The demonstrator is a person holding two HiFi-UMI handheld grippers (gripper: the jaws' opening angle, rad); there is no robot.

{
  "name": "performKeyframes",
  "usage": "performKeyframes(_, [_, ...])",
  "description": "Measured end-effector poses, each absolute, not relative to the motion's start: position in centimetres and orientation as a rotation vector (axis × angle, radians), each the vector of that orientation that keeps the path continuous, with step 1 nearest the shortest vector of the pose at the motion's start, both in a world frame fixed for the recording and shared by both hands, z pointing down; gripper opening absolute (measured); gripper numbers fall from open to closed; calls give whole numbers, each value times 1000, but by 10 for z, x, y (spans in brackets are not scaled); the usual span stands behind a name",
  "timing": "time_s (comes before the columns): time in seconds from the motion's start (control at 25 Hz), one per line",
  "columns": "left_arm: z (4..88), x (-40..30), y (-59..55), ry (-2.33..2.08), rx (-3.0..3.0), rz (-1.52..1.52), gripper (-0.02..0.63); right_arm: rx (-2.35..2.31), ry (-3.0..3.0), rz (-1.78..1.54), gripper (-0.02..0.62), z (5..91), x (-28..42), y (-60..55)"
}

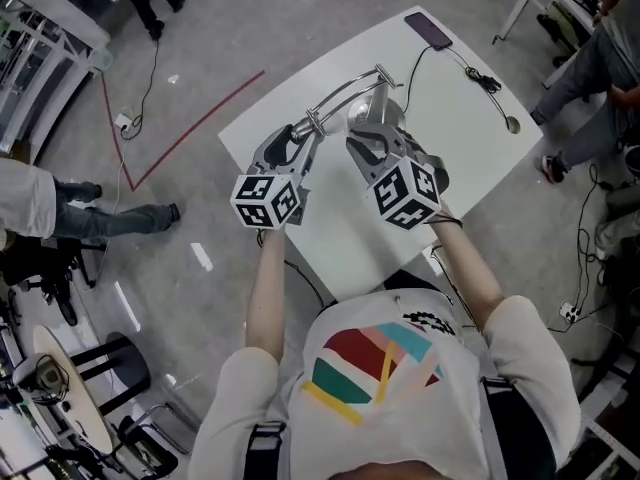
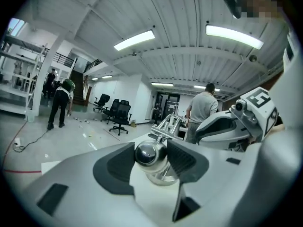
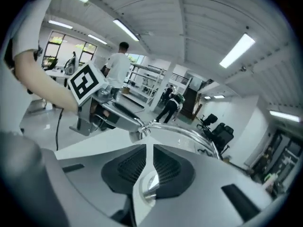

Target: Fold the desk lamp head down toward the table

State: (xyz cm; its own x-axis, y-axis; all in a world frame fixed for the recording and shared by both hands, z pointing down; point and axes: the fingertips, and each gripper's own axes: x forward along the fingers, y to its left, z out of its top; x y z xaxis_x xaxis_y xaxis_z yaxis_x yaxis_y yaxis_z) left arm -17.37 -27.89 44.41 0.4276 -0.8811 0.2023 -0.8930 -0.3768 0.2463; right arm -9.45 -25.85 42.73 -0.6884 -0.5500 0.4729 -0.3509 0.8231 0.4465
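**Item: desk lamp** (image 1: 350, 103), chrome, standing near the middle of a white surface (image 1: 460, 143). Its lamp arm (image 1: 340, 96) arches across above the surface. The lamp head (image 1: 366, 113) sits at the arm's right end, low and already close to the surface.

**Left gripper** (image 1: 298, 140): jaws partly apart and closed on a chrome knob (image 2: 149, 152) at the arm's left end. The dark pads press the knob from both sides. Judged purpose: to pin this end, so the frame does not tip or slide while the head end is worked.

**Right gripper** (image 1: 368, 138): jaws almost together, leaving only a thin slit. A sliver of bright metal (image 3: 149, 186) is caught low between the pads, and by its place in the head view this is most likely the lamp head's rim. Judged purpose: a pinch on a thin edge gives leverage to swing the head about its joint.

**Arrangement:** the two grippers lie side by side with their marker cubes toward the person, one at each end of the arm. One braces while the other turns. The fold looks well advanced, though no view shows whether the head rests on the surface.

**Also present:** a phone (image 1: 428, 29) at the far corner, with a dark cable (image 1: 470, 68) trailing across the surface, well apart from the lamp. People stand on the floor around.
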Motion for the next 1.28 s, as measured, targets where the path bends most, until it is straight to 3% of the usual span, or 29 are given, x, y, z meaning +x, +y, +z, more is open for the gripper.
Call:
performKeyframes(0.12, [468,-167,-287,-1501,2389,62,256,778,-2366,-284,54,444,-59,-275])
performKeyframes(0.2, [483,-154,-292,-1519,2501,259,250,844,-2330,-235,54,452,-38,-285])
performKeyframes(0.32, [503,-122,-299,-1486,2735,799,158,916,-2291,-187,54,459,-17,-297])
performKeyframes(0.4, [512,-111,-303,-1450,2764,892,127,951,-2271,-159,54,464,-7,-304])
performKeyframes(1.04, [515,-110,-305,-1492,2719,756,129,945,-2311,-72,54,477,-16,-303])
performKeyframes(1.28, [476,-148,-286,-1660,2503,245,129,983,-2410,-36,54,449,-25,-293])
